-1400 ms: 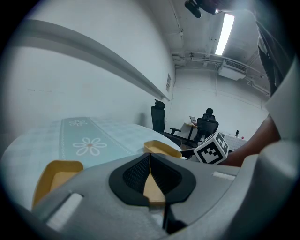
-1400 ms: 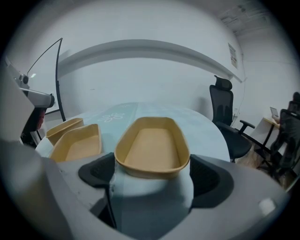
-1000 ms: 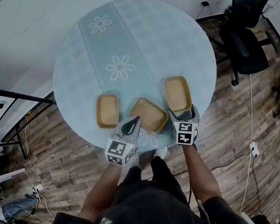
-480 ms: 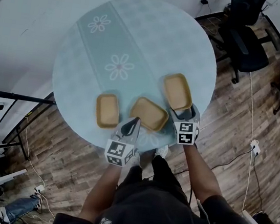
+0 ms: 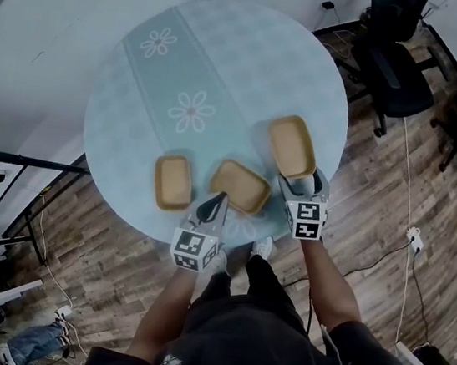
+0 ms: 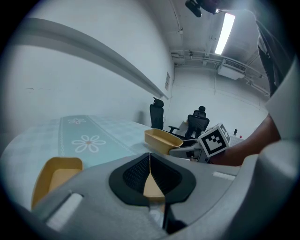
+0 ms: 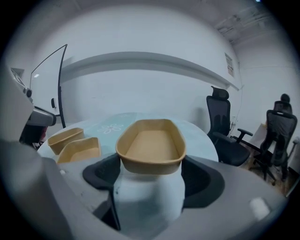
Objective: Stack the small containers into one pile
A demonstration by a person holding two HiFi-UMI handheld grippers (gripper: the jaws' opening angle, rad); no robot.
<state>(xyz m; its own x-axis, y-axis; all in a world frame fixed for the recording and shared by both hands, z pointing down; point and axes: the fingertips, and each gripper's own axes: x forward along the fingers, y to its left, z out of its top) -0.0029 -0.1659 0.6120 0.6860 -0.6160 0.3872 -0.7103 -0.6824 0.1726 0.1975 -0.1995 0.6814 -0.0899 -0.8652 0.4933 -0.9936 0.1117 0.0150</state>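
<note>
The right gripper (image 5: 298,183) had just been closing its jaws onto the near end of the right container (image 5: 291,144) and clamped it. Compared with a second earlier, that container had risen slightly off the round table (image 5: 229,59). The left gripper (image 5: 215,205) stayed shut and empty beside the middle container (image 5: 241,186). The left container (image 5: 174,182) lay apart. The pick appeared complete, and nesting could follow.

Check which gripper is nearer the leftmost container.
Left. Left gripper sits just right of leftmost container; right gripper, jaws just closing on the rightmost container, is farther right.
</note>
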